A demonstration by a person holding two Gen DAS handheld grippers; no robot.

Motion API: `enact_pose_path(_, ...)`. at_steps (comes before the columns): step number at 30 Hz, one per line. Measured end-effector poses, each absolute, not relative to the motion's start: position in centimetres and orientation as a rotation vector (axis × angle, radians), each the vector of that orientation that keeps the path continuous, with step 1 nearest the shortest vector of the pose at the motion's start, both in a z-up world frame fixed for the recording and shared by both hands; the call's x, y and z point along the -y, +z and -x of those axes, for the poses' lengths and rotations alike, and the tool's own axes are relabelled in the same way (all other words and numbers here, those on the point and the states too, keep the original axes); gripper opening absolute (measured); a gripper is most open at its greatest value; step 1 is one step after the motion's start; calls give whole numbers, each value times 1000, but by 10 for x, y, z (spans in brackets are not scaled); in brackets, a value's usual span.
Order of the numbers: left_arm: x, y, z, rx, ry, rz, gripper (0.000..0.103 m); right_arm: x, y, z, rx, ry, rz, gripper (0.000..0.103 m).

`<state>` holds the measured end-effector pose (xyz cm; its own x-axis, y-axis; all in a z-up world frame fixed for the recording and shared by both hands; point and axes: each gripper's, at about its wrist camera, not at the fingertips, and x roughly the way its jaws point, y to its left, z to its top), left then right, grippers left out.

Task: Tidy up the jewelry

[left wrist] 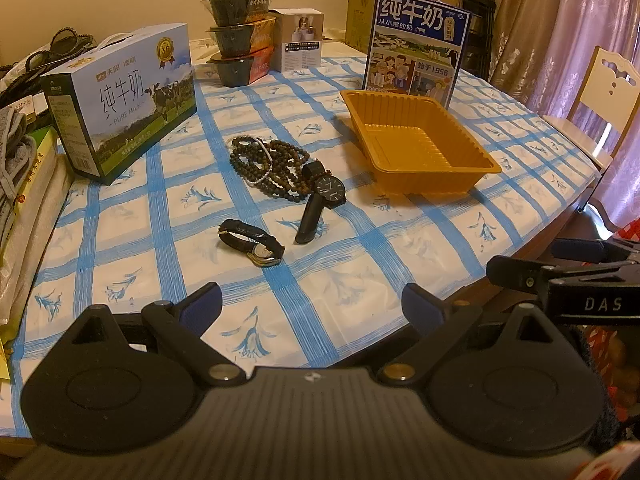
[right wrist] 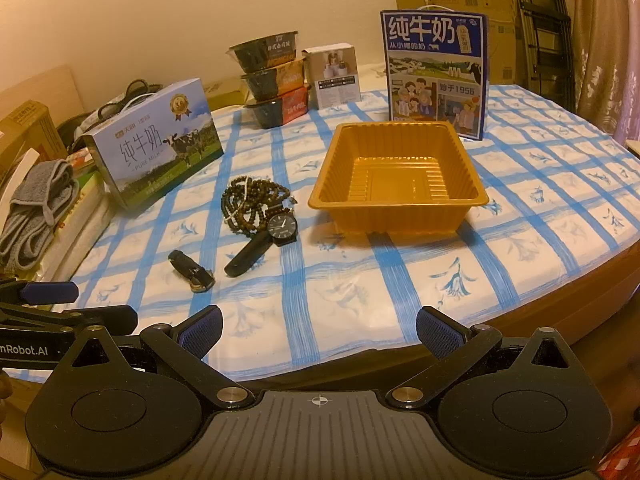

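Note:
An empty orange plastic tray (left wrist: 464,168) (right wrist: 472,200) sits on the blue-checked tablecloth. Left of it lies a heap of dark beaded bracelets (left wrist: 268,164) (right wrist: 250,200). A black wristwatch (left wrist: 326,190) (right wrist: 280,230) rests against the beads, its strap stretched toward me. Nearer lies a small watch with a black band (left wrist: 252,242) (right wrist: 192,270). My left gripper (left wrist: 312,308) hovers open over the near table edge, well short of the jewelry. My right gripper (right wrist: 318,330) is open too, in front of the tray. Each gripper's fingers show in the other's view, right gripper (left wrist: 560,264) and left gripper (right wrist: 64,304).
A milk carton box (left wrist: 124,100) (right wrist: 160,140) stands at the left, a tall blue milk box (left wrist: 416,44) (right wrist: 436,72) behind the tray. Stacked black bowls (left wrist: 240,32) (right wrist: 272,80) and a small white box (left wrist: 300,40) stand at the back. Books and a grey cloth (right wrist: 36,208) crowd the left edge. A chair (left wrist: 600,96) stands right.

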<state>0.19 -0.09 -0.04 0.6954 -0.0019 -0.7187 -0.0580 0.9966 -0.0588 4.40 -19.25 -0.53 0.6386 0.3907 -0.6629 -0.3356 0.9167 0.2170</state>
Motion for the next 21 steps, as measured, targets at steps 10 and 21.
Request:
enact_pose_path(10, 1, 5, -2, -801, 32, 79, 96, 192, -2, -45, -771, 415, -73, 103)
enact_pose_path(21, -13, -7, -14, -813, 52, 85, 96, 204, -8, -57, -732, 408, -144, 103)
